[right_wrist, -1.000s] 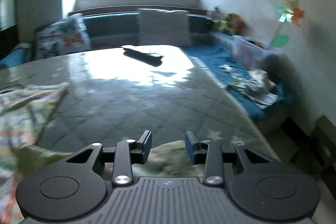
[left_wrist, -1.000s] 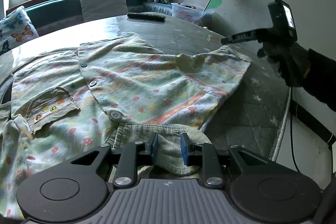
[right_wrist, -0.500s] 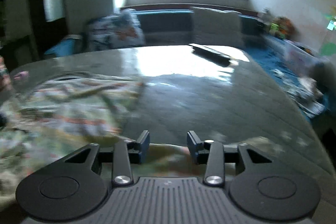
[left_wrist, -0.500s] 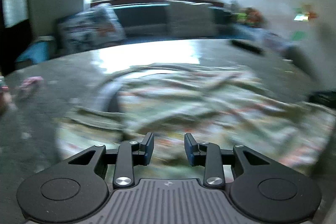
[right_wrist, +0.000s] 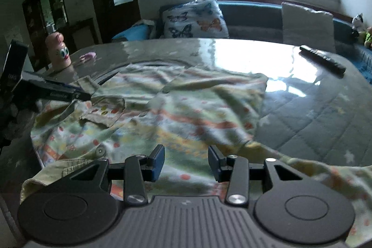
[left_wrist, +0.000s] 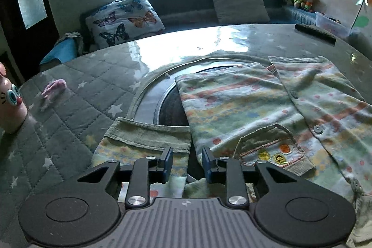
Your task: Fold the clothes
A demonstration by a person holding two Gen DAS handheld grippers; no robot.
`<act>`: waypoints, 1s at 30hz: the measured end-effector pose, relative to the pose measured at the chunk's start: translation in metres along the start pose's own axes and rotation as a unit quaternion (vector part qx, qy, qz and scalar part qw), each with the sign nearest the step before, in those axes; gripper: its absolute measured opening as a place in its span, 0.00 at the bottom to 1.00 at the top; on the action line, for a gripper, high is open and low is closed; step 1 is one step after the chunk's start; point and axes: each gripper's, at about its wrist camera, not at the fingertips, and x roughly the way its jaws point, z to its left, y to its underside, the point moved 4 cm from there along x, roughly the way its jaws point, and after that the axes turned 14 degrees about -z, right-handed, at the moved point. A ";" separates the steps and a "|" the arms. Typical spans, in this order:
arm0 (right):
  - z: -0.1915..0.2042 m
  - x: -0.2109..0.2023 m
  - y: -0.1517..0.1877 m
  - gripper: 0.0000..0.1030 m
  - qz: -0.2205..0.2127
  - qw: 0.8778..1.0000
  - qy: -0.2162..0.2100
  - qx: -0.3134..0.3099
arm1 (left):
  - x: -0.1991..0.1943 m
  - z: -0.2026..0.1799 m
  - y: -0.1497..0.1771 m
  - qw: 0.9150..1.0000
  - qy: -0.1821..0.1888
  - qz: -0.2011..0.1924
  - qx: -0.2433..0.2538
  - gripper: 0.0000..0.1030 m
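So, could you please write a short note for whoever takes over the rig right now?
Left gripper: open, its jaws have just been closing a little, nothing pinched. It hovers over the gap between the sleeve cuff and the body of the shirt.
Right gripper: open, its jaws have just been opening a little. It is over the shirt's near edge, not gripping.
The shirt lies spread front up on the table, pocket showing.
Done: shirt laid out.
Left: probably fold the sleeves in, then the body.

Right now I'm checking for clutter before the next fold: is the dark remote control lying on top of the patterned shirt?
No, the remote control lies apart from the shirt on the bare glossy table.
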 end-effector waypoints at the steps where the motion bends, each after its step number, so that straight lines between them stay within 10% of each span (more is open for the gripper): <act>1: 0.001 0.001 0.001 0.40 0.003 1.000 -0.001 -0.001 | 0.000 0.000 0.000 1.000 0.002 -0.001 0.000 0.25; 19: 0.006 0.009 0.010 0.46 0.016 1.000 -0.001 0.002 | -0.001 0.006 0.006 1.000 -0.005 -0.013 0.006 0.07; 30: 0.006 0.008 0.010 0.46 0.016 1.000 0.009 -0.001 | -0.065 0.079 0.006 0.983 -0.097 -0.082 -0.132 0.01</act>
